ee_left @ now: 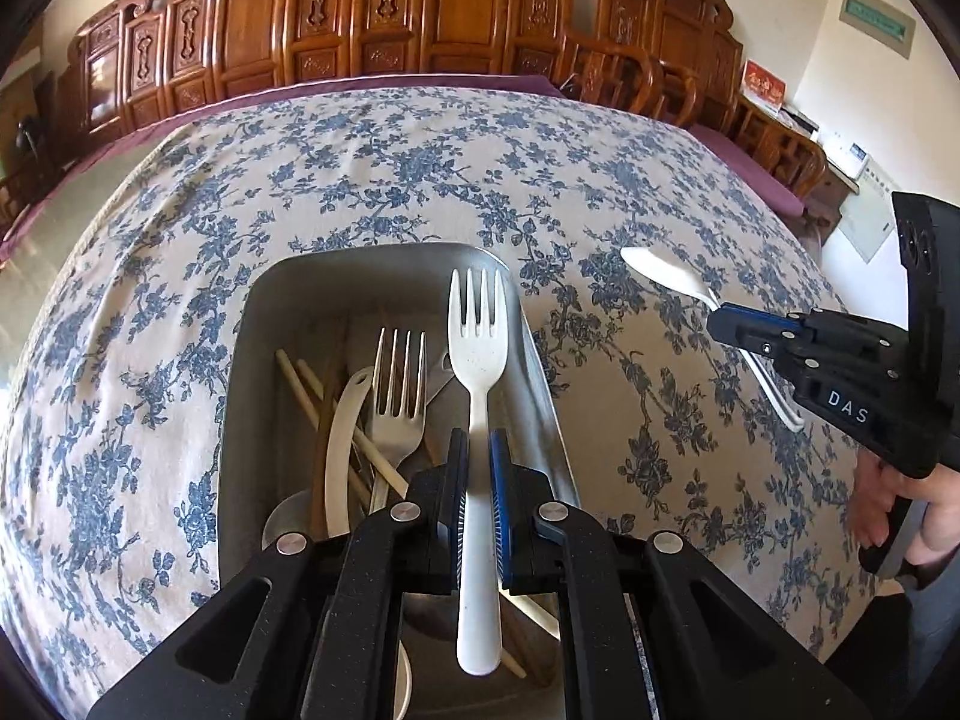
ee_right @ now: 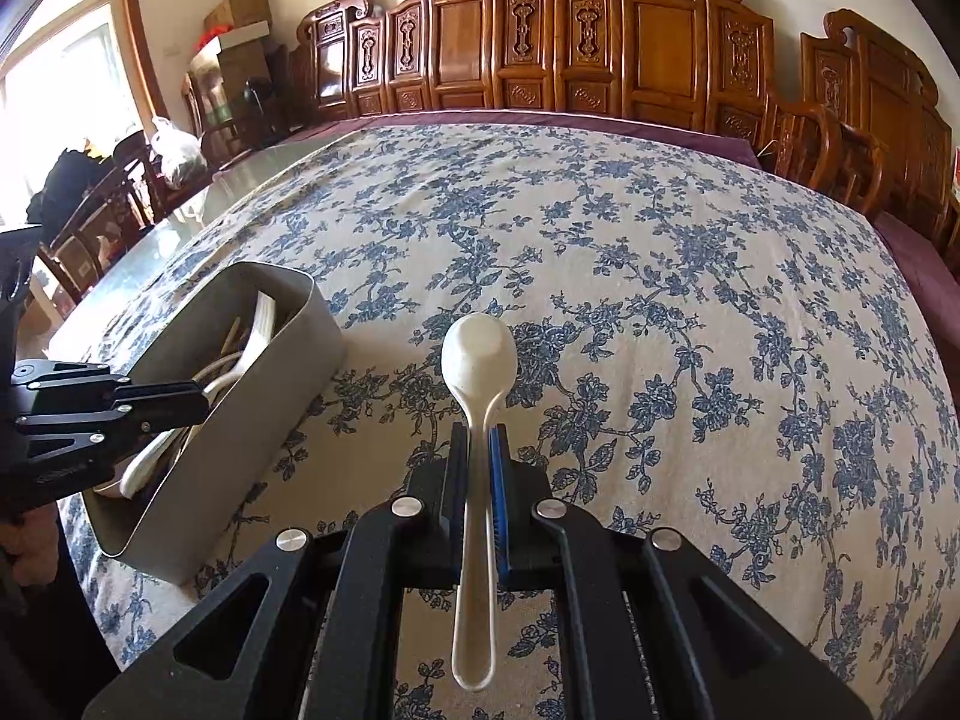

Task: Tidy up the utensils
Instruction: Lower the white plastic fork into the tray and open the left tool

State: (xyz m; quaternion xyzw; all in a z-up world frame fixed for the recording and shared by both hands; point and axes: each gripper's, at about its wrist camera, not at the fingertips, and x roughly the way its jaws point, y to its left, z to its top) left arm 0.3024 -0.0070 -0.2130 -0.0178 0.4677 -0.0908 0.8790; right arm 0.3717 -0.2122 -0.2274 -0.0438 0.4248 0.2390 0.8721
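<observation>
My left gripper (ee_left: pixel 478 468) is squeezing a white fork (ee_left: pixel 478 396) by its handle, low in the middle of the left view, over the gray bin (ee_left: pixel 264 312) of utensils. My right gripper (ee_right: pixel 478 462) is pinching a white spoon (ee_right: pixel 478 360), mid-frame over the flowery tablecloth (ee_right: pixel 660 300), beside the bin.

1. Daylight enters through the window (ee_right: pixel 60 90), overexposed to white in the right wrist view.
2. Room evenly bright; shadows soft.
3. Strong fisheye bending, dark vignette at corners.
4. Focus sharp; the metal bin (ee_left: pixel 300 300) shows mild glare.
</observation>
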